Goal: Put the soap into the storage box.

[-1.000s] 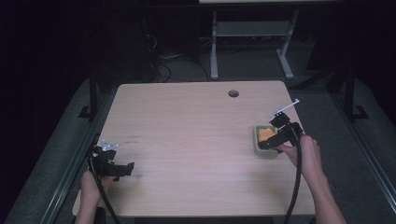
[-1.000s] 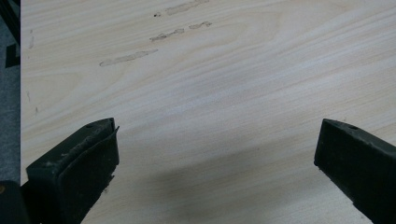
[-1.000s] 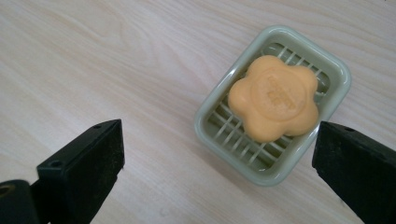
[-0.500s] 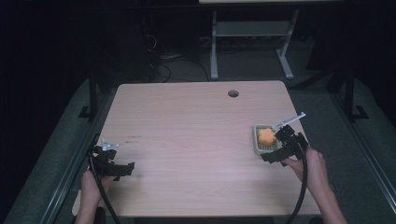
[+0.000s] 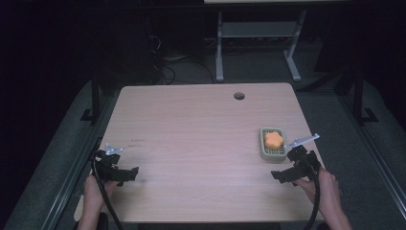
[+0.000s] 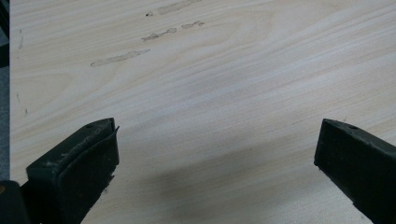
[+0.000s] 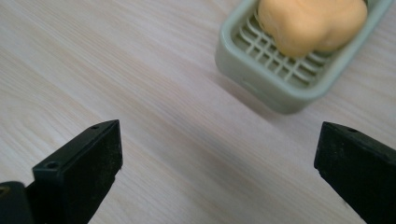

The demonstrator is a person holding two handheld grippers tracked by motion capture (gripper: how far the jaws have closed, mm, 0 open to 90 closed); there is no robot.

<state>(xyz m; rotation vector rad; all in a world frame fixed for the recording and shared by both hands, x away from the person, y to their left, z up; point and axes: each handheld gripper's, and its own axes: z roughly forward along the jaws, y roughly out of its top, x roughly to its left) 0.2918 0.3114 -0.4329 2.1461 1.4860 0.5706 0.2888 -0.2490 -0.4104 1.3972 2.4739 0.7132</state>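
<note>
An orange, lumpy soap-like piece [image 5: 274,139] [image 7: 312,23] lies in a pale green slatted dish [image 5: 265,151] [image 7: 261,70] near the table's right edge. My right gripper [image 5: 282,176] [image 7: 217,172] stands open just in front of the dish, apart from it, with nothing between its jaws. At the table's front left, my left gripper [image 5: 131,173] [image 6: 215,172] is open over bare wood, holding nothing.
The light wooden table [image 5: 191,143] has a round cable hole [image 5: 239,96] at the back and faint smudge marks [image 6: 140,42] near the left gripper. A metal frame stand [image 5: 253,43] is on the dark floor behind.
My right gripper has drawn back from over the dish toward the front edge, leaving the orange piece in the dish. The left gripper has stayed put.
</note>
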